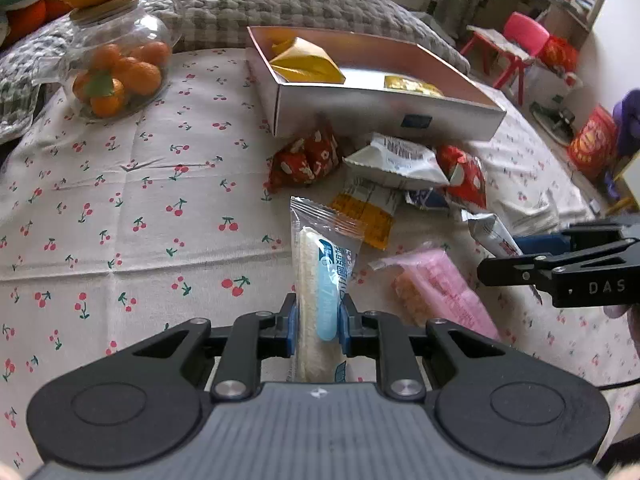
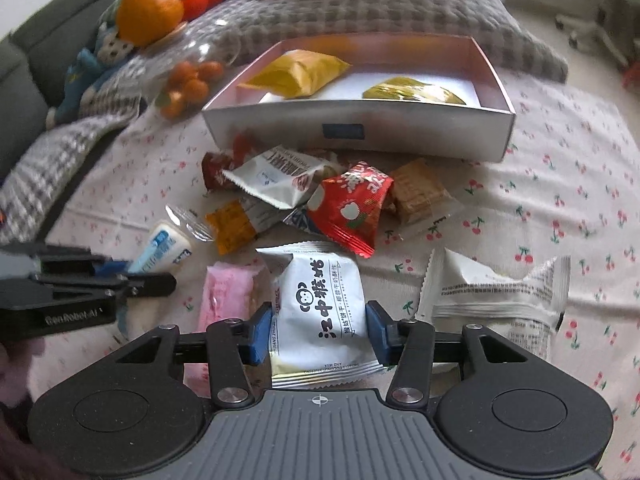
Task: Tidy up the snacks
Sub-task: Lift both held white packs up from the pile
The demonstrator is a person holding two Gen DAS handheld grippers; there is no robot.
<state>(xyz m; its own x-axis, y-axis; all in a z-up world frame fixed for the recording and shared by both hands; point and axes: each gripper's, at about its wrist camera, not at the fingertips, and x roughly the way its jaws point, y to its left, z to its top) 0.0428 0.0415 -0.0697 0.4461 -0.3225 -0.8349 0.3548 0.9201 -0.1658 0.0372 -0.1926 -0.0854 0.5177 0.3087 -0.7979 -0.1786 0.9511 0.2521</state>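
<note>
A heap of snack packets lies on the cherry-print cloth in front of a silver box (image 1: 384,114) (image 2: 400,136) that holds two yellow packets. My left gripper (image 1: 319,322) is shut on a clear-wrapped rice bar with a blue label (image 1: 320,280), pads pressing both its sides. My right gripper (image 2: 319,330) is shut on a white biscuit packet with a monkey logo (image 2: 320,304), blue pads against its edges. From the right wrist view the left gripper (image 2: 120,276) shows at the left with the rice bar (image 2: 164,250). A pink packet (image 1: 444,292) (image 2: 228,296) lies between the two grippers.
Red packets (image 1: 308,158) (image 2: 348,208), white packets (image 1: 396,160) (image 2: 496,292) and an orange-labelled packet (image 1: 366,216) (image 2: 234,224) lie loose. A glass jar of small oranges (image 1: 116,68) stands at the back left. A grey checked cushion (image 1: 280,4) lies behind the box.
</note>
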